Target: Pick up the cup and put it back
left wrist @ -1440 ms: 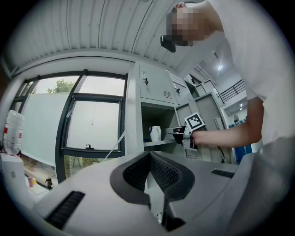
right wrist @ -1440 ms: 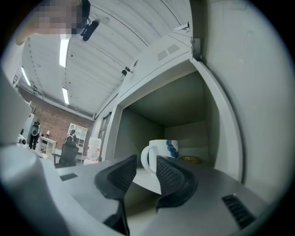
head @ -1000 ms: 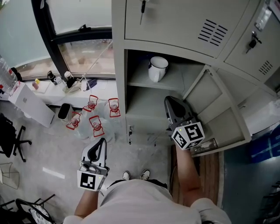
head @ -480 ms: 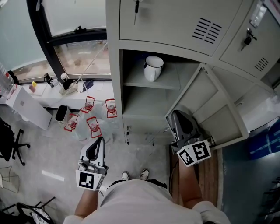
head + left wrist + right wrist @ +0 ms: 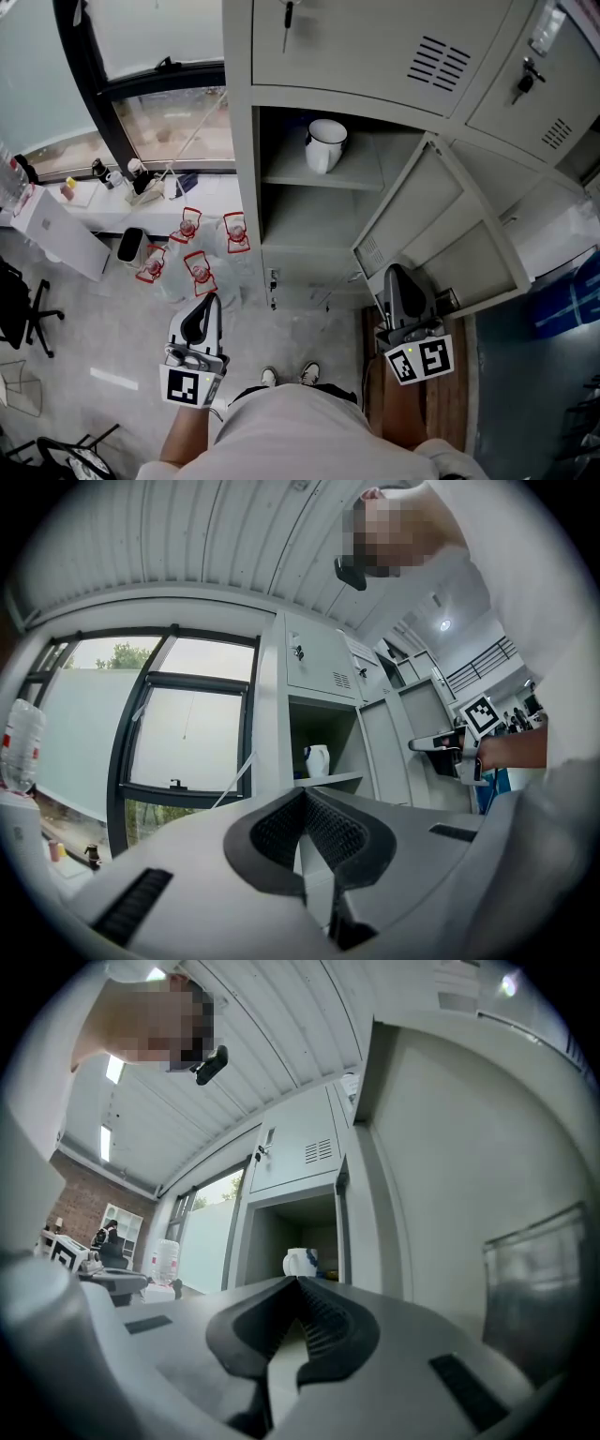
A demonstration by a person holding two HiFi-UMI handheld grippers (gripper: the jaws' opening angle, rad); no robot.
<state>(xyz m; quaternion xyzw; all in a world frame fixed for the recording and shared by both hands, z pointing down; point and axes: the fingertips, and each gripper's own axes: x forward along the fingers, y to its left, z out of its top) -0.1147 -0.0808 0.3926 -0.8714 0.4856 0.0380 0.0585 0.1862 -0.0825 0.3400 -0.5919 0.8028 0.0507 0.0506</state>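
A white cup [image 5: 325,145] with a dark rim and handle stands upright on the upper shelf [image 5: 361,178] of the open grey locker. It also shows as the cup [image 5: 318,760] in the left gripper view and the cup [image 5: 300,1262] in the right gripper view, far ahead of both sets of jaws. My right gripper [image 5: 397,274] hangs low outside the locker, near the open door [image 5: 441,234]; its jaws are shut with nothing between them. My left gripper [image 5: 207,302] is held over the floor left of the locker, also shut and holding nothing.
Several water bottles with red handles [image 5: 202,267] stand on the floor left of the locker, beside a black bin [image 5: 131,244]. A window sill [image 5: 131,183] carries small items. The locker door swings out to the right. An office chair [image 5: 19,305] is at the far left.
My right gripper has drawn back from the locker's lower shelf toward the person and now sits lower in the head view. The left gripper has hardly moved. The cup stayed on its shelf.
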